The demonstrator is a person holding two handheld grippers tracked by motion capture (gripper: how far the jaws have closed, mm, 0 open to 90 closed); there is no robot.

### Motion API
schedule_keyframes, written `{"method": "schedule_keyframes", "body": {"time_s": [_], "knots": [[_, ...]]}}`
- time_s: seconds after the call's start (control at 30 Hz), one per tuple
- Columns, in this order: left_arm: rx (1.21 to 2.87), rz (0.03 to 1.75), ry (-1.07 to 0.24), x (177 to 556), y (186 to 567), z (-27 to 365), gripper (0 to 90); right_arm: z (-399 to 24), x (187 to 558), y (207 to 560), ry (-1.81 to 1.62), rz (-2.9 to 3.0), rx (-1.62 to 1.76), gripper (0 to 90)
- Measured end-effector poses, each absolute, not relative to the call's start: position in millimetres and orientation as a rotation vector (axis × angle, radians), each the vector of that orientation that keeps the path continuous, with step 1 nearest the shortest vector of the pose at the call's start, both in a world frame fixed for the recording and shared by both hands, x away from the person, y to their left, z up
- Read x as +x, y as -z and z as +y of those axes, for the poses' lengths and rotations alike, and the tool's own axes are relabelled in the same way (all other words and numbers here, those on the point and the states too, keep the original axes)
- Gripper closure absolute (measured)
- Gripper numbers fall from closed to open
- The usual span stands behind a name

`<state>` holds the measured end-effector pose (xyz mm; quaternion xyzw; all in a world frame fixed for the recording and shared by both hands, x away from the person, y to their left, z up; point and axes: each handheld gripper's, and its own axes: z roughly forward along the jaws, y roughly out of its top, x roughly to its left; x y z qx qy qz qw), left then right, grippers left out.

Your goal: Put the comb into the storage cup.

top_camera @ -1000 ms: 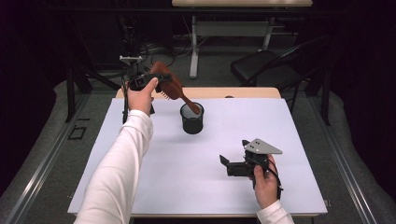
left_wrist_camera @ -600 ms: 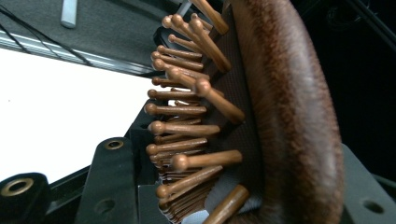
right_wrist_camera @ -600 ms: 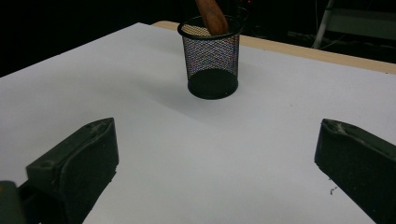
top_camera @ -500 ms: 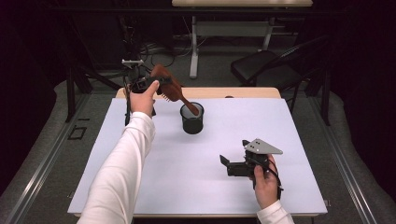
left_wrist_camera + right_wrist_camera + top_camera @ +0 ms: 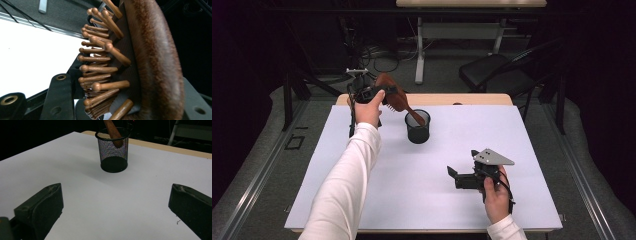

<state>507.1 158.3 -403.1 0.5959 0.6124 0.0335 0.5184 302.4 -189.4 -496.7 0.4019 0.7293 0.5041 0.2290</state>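
Because the left gripper point(image 5: 379, 95) holds the brown hairbrush point(image 5: 395, 98) by its wide head, jaws closed on either side of it, with the handle slanting down into the mesh cup point(image 5: 418, 127), the likeliest trouble is the cup tipping. The cup looks light and stands free on the white table point(image 5: 522, 150), and the handle tip rests inside its rim on the side nearest the left gripper, so any sideways drag could lever it over or slide it. In the left gripper view the bristles point(image 5: 100, 67) press toward one jaw, an uneven surface that may let the head twist or slip. The right gripper point(image 5: 464, 178) rests on the table well apart from the cup, on the person's side, jaws wide and holding nothing, too far off to steady it.
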Motion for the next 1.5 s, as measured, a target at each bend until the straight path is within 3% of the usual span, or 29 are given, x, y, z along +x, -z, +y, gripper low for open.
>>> {"method": "schedule_keyframes", "body": {"time_s": [1.5], "knots": [[1.479, 1.484, -0.087, 509.4, 429.1, 139.1, 48.2, -189.6, 302.8, 497.3, -1.390, 2.010, 1.110, 0.0]]}}
